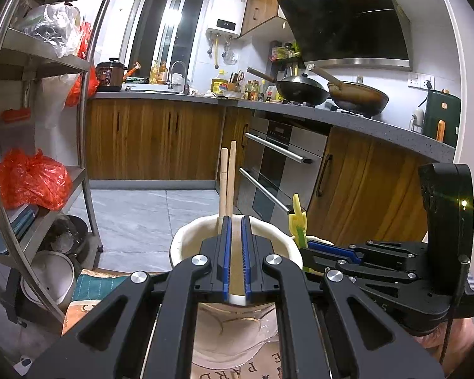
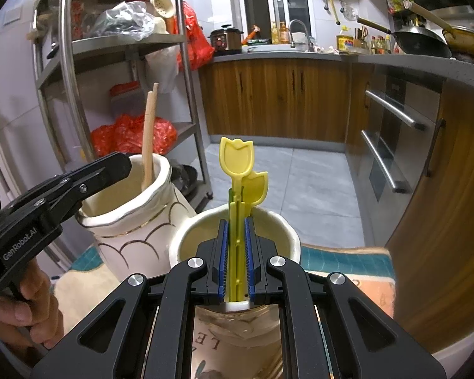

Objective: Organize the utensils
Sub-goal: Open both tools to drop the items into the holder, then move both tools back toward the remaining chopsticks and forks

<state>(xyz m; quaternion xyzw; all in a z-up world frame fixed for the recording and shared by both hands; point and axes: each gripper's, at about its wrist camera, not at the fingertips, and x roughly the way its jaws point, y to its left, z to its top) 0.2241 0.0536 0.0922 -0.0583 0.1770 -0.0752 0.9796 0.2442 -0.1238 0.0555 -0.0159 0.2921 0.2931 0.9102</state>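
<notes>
Two cream ceramic holders stand side by side on a mat. In the left wrist view my left gripper (image 1: 235,221) hangs over the left holder (image 1: 186,237), jaws narrowly apart with nothing between them; two wooden chopsticks (image 1: 227,180) stand in the holder just beyond the tips. In the right wrist view my right gripper (image 2: 236,224) is shut on a yellow tulip-shaped plastic utensil (image 2: 237,170) over the right holder (image 2: 186,237). A second yellow utensil (image 2: 258,186) stands behind it. The left holder (image 2: 126,221) with its chopsticks (image 2: 148,139) and the left gripper (image 2: 123,164) show at the left.
A steel shelf rack (image 1: 47,126) with red bags stands at the left. Wooden cabinets and an oven (image 1: 278,170) line the right, under a grey counter (image 1: 363,123) with woks. The mat (image 2: 347,262) under the holders is teal and cream. The right gripper (image 1: 316,246) shows beside the left one.
</notes>
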